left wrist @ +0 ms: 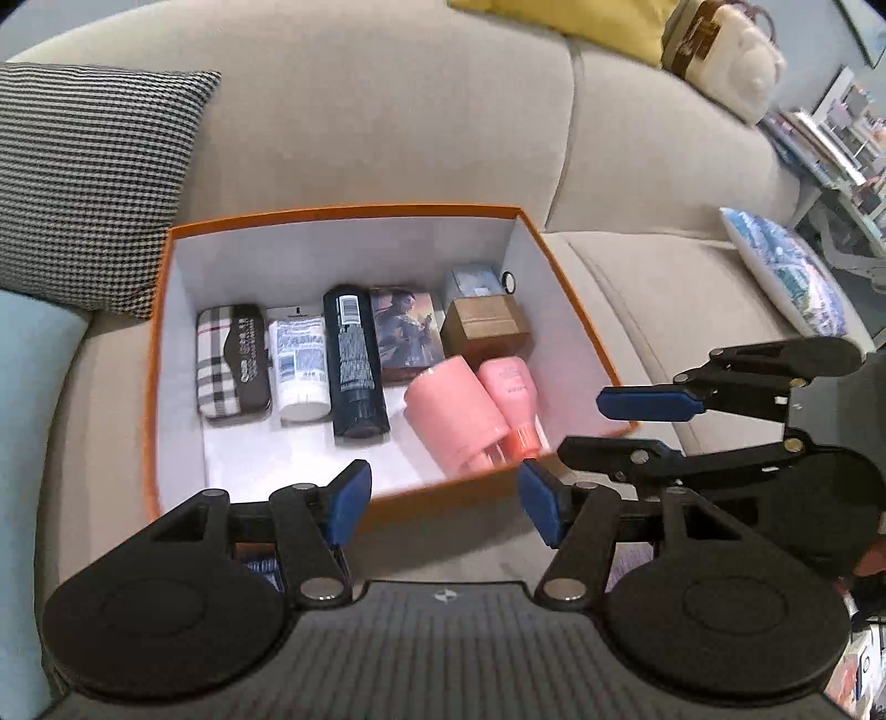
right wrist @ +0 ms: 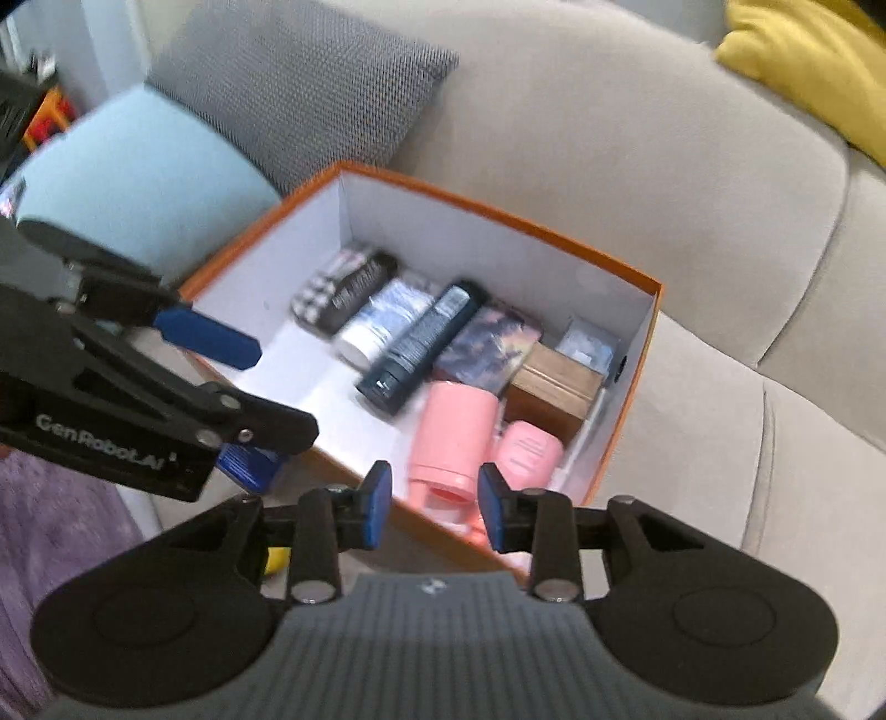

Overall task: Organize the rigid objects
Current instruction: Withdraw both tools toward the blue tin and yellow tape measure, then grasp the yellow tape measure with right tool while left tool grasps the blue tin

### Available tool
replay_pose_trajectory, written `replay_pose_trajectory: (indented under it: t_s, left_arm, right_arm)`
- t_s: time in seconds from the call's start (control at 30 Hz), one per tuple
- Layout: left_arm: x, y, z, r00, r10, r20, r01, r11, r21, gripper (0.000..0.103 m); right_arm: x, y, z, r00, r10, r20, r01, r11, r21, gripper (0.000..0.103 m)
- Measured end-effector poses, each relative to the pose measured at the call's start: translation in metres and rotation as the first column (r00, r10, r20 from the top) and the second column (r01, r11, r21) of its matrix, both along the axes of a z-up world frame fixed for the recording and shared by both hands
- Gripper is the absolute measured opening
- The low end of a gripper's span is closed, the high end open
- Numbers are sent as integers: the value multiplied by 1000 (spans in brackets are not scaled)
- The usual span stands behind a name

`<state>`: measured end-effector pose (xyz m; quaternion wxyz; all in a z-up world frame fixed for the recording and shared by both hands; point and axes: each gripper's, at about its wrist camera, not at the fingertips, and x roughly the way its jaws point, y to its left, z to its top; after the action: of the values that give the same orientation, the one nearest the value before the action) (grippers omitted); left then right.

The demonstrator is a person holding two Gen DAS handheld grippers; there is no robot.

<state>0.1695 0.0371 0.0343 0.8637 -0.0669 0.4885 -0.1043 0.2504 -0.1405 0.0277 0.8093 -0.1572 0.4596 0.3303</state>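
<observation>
An orange box (left wrist: 343, 212) with white walls sits on the beige sofa. It holds a plaid case (left wrist: 230, 363), a white bottle (left wrist: 299, 368), a black bottle (left wrist: 354, 360), a picture tin (left wrist: 407, 332), a brown box (left wrist: 484, 329), a pale box (left wrist: 473, 279), a pink cup (left wrist: 454, 418) and a pink bottle (left wrist: 512, 399). My left gripper (left wrist: 446, 501) is open and empty at the box's near rim. My right gripper (right wrist: 434, 507) is open and empty over the near rim, by the pink cup (right wrist: 451, 437). The box (right wrist: 498, 213) also shows in the right wrist view.
A houndstooth cushion (left wrist: 94, 177) and a light blue cushion (left wrist: 27, 387) lie left of the box. A patterned pillow (left wrist: 786, 271) lies at the right. A yellow cushion (right wrist: 808, 61) and a bag (left wrist: 720, 50) rest on the sofa back. A purple rug (right wrist: 50, 531) covers the floor.
</observation>
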Motion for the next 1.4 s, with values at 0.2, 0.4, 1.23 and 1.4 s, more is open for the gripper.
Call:
replay_pose_trajectory:
  t_s: [0.2, 0.4, 1.23, 1.4]
  left_arm:
    - [-43, 7, -21, 1000, 13, 1, -13, 999, 33, 69]
    - [-68, 28, -72, 995, 84, -48, -82, 996, 42, 66]
    - [-72, 99, -133, 920, 325, -217, -330, 944, 15, 67]
    - [-72, 100, -132, 920, 321, -223, -330, 944, -2, 68]
  right_arm:
    - [-44, -2, -10, 992, -125, 11, 122, 981, 153, 47]
    - [-84, 19, -56, 981, -196, 5, 194, 973, 123, 48]
    - [-90, 115, -154, 994, -56, -97, 41, 988, -148, 67]
    - [-89, 124, -157, 997, -45, -66, 33, 983, -183, 62]
